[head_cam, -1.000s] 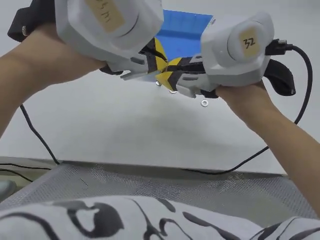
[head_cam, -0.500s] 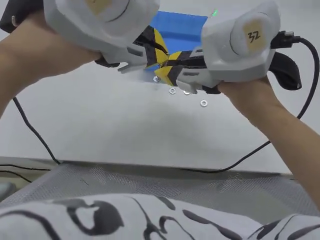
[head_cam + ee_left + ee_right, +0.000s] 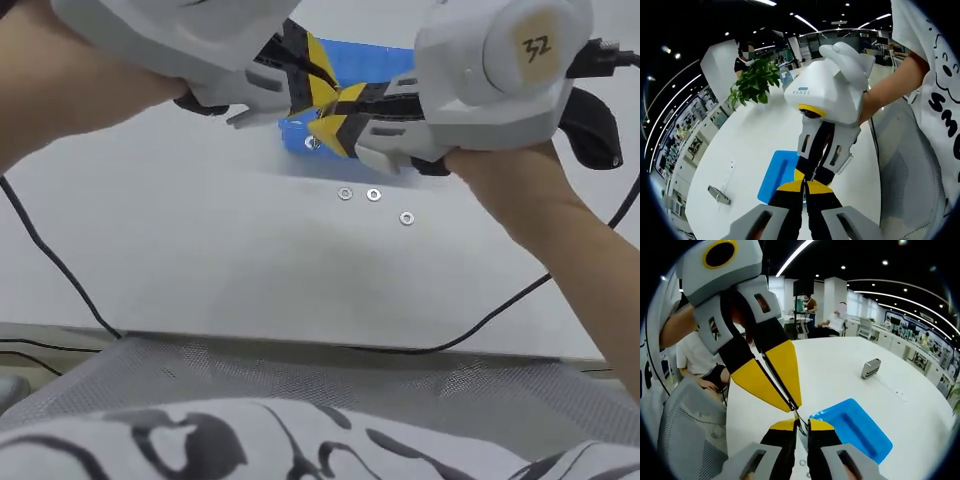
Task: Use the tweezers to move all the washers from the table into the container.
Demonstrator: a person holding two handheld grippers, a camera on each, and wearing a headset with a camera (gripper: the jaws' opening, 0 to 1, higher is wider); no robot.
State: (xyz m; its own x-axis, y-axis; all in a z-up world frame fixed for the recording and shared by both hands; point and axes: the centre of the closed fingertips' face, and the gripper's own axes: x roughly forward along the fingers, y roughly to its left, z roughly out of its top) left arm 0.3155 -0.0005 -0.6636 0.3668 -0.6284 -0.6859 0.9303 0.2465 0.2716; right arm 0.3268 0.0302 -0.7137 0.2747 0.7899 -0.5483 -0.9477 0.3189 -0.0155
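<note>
My left gripper (image 3: 322,100) and right gripper (image 3: 336,126) meet jaw to jaw above the white table, both shut on thin dark tweezers (image 3: 780,383). One small washer (image 3: 313,143) hangs at the tweezers' tip, over the near edge of the blue container (image 3: 375,62). Three more washers lie on the table in front of it: one (image 3: 345,193), a second (image 3: 374,194) beside it and a third (image 3: 406,217) to the right. The right gripper view has the container (image 3: 855,432) just past the jaws. In the left gripper view the right gripper (image 3: 807,172) faces me.
A black cable (image 3: 500,310) trails from the right gripper across the table's near side. A grey mesh chair back (image 3: 300,370) lies below the table's front edge. A small grey device (image 3: 870,368) sits farther out on the table. People sit in the background.
Both grippers have risen together with the tweezers. The washer at the tip has lifted off the table toward the container's edge. The three other washers lie where they were.
</note>
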